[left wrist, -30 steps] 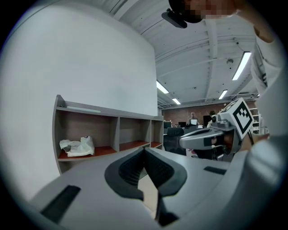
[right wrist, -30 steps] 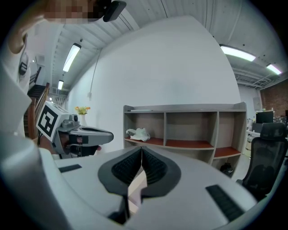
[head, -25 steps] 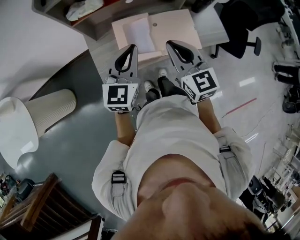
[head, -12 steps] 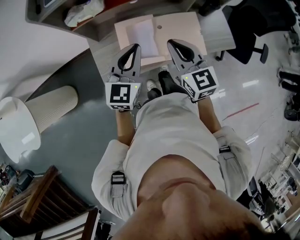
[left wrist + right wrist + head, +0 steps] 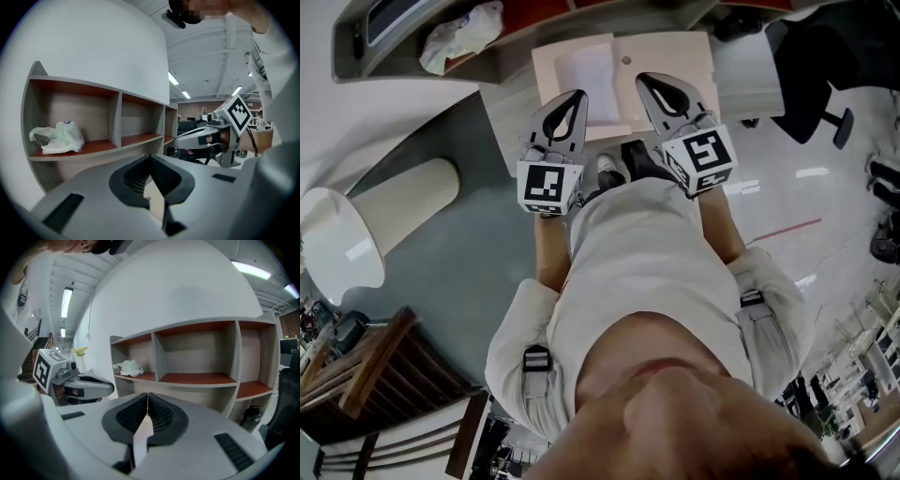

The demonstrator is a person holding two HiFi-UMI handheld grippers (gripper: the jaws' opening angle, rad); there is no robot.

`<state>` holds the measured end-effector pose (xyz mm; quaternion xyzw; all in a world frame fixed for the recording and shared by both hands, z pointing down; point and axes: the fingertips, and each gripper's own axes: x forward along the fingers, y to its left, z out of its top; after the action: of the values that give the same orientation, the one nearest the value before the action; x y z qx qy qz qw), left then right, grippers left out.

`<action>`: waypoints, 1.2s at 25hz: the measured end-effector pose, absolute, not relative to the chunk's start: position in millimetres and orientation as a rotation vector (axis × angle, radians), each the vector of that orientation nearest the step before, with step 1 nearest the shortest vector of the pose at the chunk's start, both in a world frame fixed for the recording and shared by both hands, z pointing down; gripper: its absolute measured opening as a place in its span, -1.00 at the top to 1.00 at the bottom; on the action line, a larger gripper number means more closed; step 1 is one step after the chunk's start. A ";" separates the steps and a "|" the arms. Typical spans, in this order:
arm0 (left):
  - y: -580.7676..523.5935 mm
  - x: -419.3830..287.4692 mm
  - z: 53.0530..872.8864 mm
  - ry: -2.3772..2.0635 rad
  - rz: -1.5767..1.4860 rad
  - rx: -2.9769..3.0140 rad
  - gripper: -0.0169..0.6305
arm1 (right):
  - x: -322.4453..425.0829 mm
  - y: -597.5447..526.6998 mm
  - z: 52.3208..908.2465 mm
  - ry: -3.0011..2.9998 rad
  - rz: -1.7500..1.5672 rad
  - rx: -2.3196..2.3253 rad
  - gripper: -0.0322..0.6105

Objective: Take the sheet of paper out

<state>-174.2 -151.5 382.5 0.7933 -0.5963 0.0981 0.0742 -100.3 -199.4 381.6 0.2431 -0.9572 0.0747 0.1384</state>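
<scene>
Nudging left claw (image 5: 577, 95), right claw (image 5: 643, 80), both closed empty, nearer sheet of paper (image 5: 589, 70)

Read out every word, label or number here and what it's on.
No readable text anywhere.
On the marker cube of the left gripper: black-and-white square pattern, no letters.
On the marker cube of the right gripper: the same.
On the plastic bag on the shelf: a small blue mark, too small to read.

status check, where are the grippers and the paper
Left gripper and right gripper: jaws shut, empty. Sheet of paper flat on the pink surface, not gripped. Nothing between jaws and sheet.
</scene>
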 end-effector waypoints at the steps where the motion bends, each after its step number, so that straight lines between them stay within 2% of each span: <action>1: -156.3 -173.2 386.1 -1.788 0.301 2.373 0.90 | -99.1 -206.3 385.9 -2.764 0.224 0.695 0.83; 20: -195.5 -159.3 467.8 -1.735 0.485 2.191 0.90 | -94.0 -240.4 476.5 -2.695 0.420 0.482 0.83; 30: -204.9 -154.2 519.3 -1.633 0.514 2.167 0.90 | -91.6 -245.7 523.8 -2.649 0.481 0.527 0.83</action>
<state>-154.2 -204.9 519.3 0.7704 -0.5808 0.1829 0.1888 -91.6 -245.7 523.8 0.1883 -0.9466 0.1717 0.1976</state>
